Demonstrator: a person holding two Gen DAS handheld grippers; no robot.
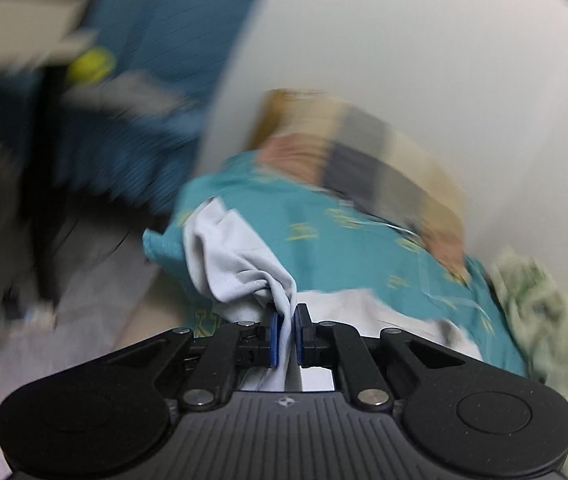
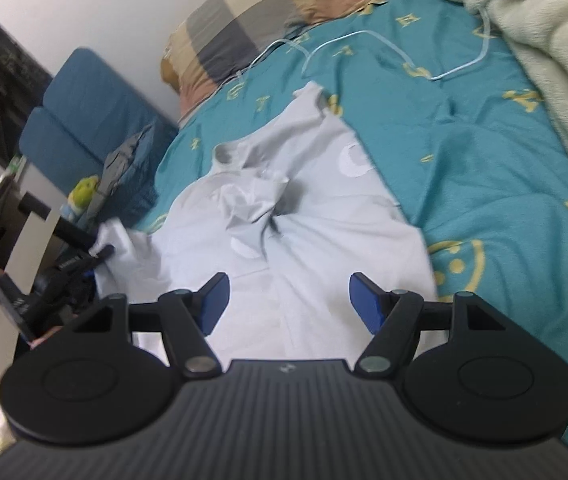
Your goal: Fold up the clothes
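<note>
A pale grey T-shirt [image 2: 308, 216] lies crumpled on the teal bed sheet [image 2: 484, 152], its middle bunched into a knot of folds. My left gripper [image 1: 286, 334] is shut on a corner of the T-shirt [image 1: 235, 264], and the cloth hangs out between the blue pads. In the right wrist view the left gripper [image 2: 101, 254] shows at the shirt's left edge, pinching cloth. My right gripper [image 2: 286, 300] hovers open above the shirt's near part, nothing between its blue pads [image 2: 215, 300]. The left wrist view is blurred by motion.
A checked pillow [image 2: 267, 20] lies at the head of the bed against a white wall. A cream fleece blanket [image 2: 544, 40] covers the bed's right side. A thin pale cord [image 2: 384, 52] loops on the sheet. A blue chair [image 2: 91, 108] with a yellow-green toy [image 2: 83, 190] stands left of the bed.
</note>
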